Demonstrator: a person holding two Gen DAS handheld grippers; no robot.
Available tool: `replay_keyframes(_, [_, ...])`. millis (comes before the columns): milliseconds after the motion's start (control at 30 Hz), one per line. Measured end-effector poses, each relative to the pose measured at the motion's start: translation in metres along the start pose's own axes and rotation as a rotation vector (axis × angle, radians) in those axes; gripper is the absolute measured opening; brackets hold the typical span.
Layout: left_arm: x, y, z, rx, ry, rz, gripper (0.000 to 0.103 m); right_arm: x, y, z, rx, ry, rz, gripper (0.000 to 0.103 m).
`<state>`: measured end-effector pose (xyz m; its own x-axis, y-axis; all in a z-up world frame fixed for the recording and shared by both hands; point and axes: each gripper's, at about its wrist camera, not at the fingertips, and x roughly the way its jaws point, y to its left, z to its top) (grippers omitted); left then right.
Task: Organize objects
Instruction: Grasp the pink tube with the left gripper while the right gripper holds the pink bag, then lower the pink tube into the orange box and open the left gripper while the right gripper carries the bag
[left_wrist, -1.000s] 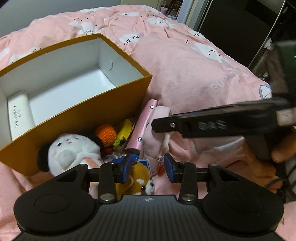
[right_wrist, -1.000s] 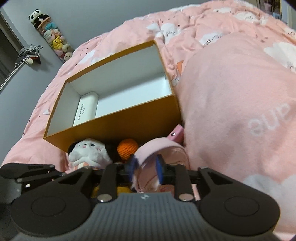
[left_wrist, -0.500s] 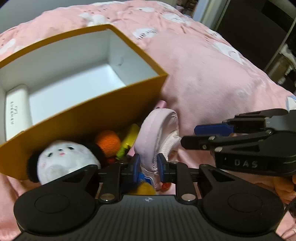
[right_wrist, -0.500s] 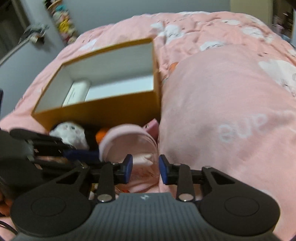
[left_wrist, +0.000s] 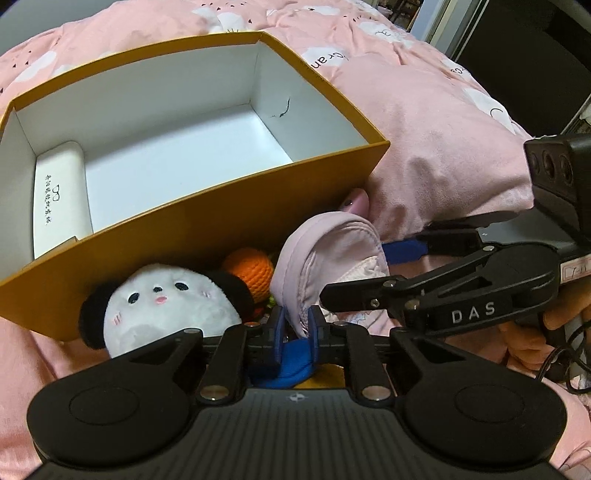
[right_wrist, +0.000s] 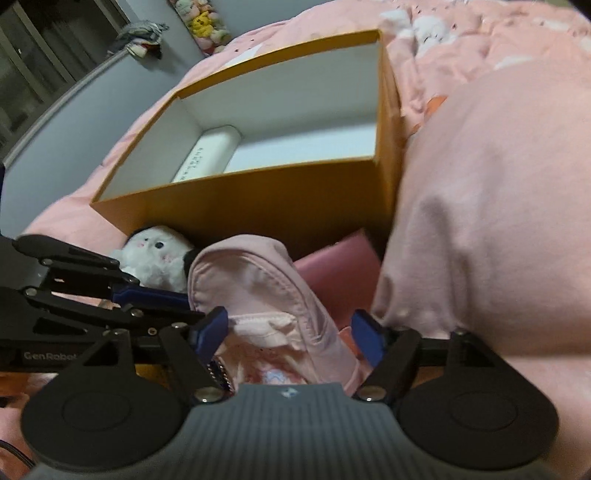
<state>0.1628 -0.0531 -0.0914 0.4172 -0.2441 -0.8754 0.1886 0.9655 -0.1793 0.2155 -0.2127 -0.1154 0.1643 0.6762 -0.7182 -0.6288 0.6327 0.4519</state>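
A pale pink fabric pouch (left_wrist: 325, 254) stands in front of an open orange box (left_wrist: 207, 221) on the pink bed. My left gripper (left_wrist: 295, 325) is shut on the pouch's lower edge. My right gripper (right_wrist: 291, 332) is open, its fingers either side of the same pouch (right_wrist: 258, 288) without pinching it. In the left wrist view the right gripper (left_wrist: 436, 291) lies just right of the pouch. A white glasses case (left_wrist: 59, 195) lies at the box's left end.
A white panda plush (left_wrist: 166, 306), an orange knitted ball (left_wrist: 251, 269) and a pink flat case (right_wrist: 340, 273) lie against the box's front wall. A raised fold of pink duvet (right_wrist: 498, 221) rises on the right. A dark wardrobe stands beyond the bed.
The pouch passed from my right gripper to my left: the right jaws opened wide and the left jaws closed on it. The left gripper rose slightly with it.
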Motion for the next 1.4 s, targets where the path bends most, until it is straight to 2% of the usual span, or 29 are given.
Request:
replay_keyframes(67, [-0.002, -0.001, 0.000, 0.010, -0.009, 0.004, 0.023, -0.003, -0.001, -0.002, 0.017, -0.001, 0.006, 0.048])
replay_keyframes(167, [-0.008, -0.006, 0.001, 0.062, -0.033, -0.002, 0.027, -0.016, 0.008, -0.008, 0.022, -0.024, -0.041, 0.037])
replay_keyframes(267, [-0.013, -0.014, 0.004, 0.128, -0.052, -0.032, 0.038, -0.037, 0.024, -0.015, 0.025, -0.055, -0.144, 0.035])
replay_keyframes(333, [-0.015, -0.020, 0.006, 0.182, -0.084, -0.045, 0.052, -0.054, 0.028, -0.019, 0.057, -0.081, -0.200, 0.035])
replay_keyframes(400, [-0.017, -0.028, 0.010, 0.249, -0.106, -0.039, 0.054, -0.071, 0.024, -0.024, 0.121, -0.116, -0.238, 0.034])
replay_keyframes(467, [-0.011, -0.037, 0.016, 0.321, -0.112, 0.002, 0.054, -0.082, 0.018, -0.025, 0.196, -0.151, -0.307, 0.034])
replay_keyframes(533, [-0.001, -0.043, 0.021, 0.374, -0.098, 0.023, 0.054, -0.088, 0.009, -0.025, 0.252, -0.186, -0.346, 0.034])
replay_keyframes(667, [0.019, -0.055, 0.028, 0.461, -0.067, 0.059, 0.054, -0.080, -0.005, -0.024, 0.312, -0.196, -0.373, 0.034])
replay_keyframes(700, [0.025, -0.057, 0.029, 0.475, -0.057, 0.066, 0.052, -0.081, -0.009, -0.024, 0.316, -0.191, -0.372, 0.034])
replay_keyframes(733, [0.032, -0.058, 0.031, 0.482, -0.044, 0.073, 0.047, -0.079, -0.010, -0.023, 0.320, -0.188, -0.370, 0.034])
replay_keyframes(867, [0.057, -0.059, 0.037, 0.492, 0.004, 0.057, 0.039, -0.077, -0.015, -0.022, 0.337, -0.188, -0.352, 0.034])
replay_keyframes(933, [0.061, -0.058, 0.036, 0.491, 0.007, 0.051, 0.030, -0.077, -0.018, -0.023, 0.342, -0.187, -0.347, 0.034])
replay_keyframes(1067, [0.060, -0.054, 0.036, 0.431, -0.001, 0.026, 0.023, -0.080, -0.015, -0.024, 0.339, -0.179, -0.334, 0.034])
replay_keyframes(1233, [0.029, -0.042, 0.031, 0.304, -0.027, -0.006, 0.020, -0.091, -0.002, -0.020, 0.327, -0.167, -0.309, 0.034])
replay_keyframes(1400, [-0.026, -0.024, 0.031, 0.135, -0.091, -0.078, 0.020, -0.108, 0.017, -0.007, 0.296, -0.195, -0.299, 0.034])
